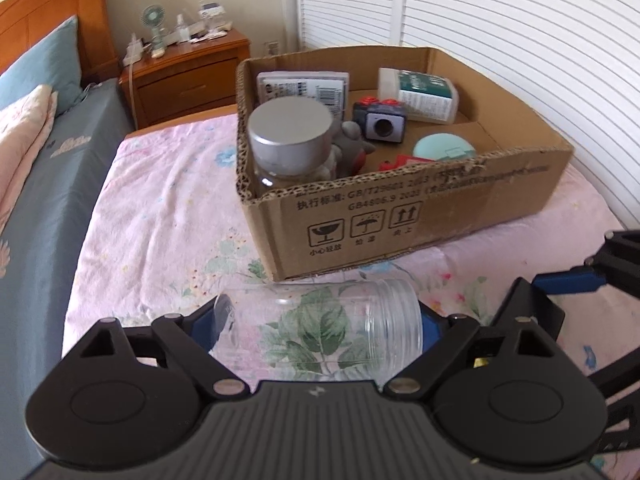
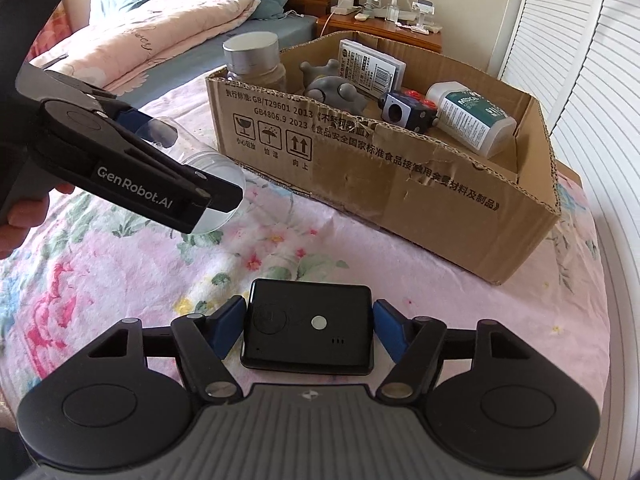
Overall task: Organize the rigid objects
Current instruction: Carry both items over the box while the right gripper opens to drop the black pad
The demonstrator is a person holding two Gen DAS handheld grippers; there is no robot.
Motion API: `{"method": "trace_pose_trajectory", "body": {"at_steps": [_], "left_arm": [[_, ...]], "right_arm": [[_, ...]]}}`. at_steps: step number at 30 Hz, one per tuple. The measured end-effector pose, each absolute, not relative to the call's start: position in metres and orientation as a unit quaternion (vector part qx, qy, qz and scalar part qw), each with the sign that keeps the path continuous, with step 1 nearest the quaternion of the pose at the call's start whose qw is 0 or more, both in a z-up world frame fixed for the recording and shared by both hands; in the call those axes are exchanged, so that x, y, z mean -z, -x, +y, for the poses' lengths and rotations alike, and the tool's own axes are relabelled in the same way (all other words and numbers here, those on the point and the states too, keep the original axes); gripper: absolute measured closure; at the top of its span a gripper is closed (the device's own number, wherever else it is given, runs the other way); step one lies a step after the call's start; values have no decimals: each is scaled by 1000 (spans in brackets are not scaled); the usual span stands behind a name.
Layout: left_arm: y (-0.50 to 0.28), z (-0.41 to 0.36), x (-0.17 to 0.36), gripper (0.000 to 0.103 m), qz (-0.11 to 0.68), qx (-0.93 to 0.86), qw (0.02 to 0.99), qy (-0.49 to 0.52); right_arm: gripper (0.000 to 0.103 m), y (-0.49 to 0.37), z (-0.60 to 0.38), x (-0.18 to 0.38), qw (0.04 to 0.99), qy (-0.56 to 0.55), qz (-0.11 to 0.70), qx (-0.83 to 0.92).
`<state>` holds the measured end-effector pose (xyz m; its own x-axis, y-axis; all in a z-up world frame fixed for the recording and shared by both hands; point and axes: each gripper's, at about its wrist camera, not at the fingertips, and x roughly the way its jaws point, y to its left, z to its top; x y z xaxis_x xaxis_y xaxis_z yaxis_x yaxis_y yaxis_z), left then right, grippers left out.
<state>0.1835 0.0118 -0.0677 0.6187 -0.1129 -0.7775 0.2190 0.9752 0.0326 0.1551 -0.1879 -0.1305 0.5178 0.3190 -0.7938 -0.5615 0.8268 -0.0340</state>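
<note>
My left gripper (image 1: 320,324) is shut on a clear plastic jar (image 1: 340,332), held sideways above the floral bedspread, just in front of the cardboard box (image 1: 400,216). The jar also shows in the right wrist view (image 2: 200,176), clamped end to end by the left gripper (image 2: 168,160). My right gripper (image 2: 308,328) straddles a black rectangular device (image 2: 308,328) lying on the bedspread; the blue pads (image 2: 230,326) stand beside its ends with small gaps. The box (image 2: 400,184) holds a silver-lidded jar (image 1: 290,140), a grey toy (image 2: 332,88), a black cube (image 1: 382,122), and a white bottle (image 2: 472,120).
A pink floral bedspread (image 2: 120,272) covers the bed. A wooden nightstand (image 1: 184,76) with a small fan and clutter stands behind. White louvered doors (image 1: 520,40) run along the right. A folded quilt and blue pillows (image 2: 160,12) lie on the far bed.
</note>
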Motion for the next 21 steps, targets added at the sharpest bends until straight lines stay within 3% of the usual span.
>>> {"method": "trace_pose_trajectory", "body": {"at_steps": [21], "left_arm": [[-150,11,-7,13,389,206,890,-121]], "right_arm": [[29,-155,-211,49,888,165,349,-248]]}}
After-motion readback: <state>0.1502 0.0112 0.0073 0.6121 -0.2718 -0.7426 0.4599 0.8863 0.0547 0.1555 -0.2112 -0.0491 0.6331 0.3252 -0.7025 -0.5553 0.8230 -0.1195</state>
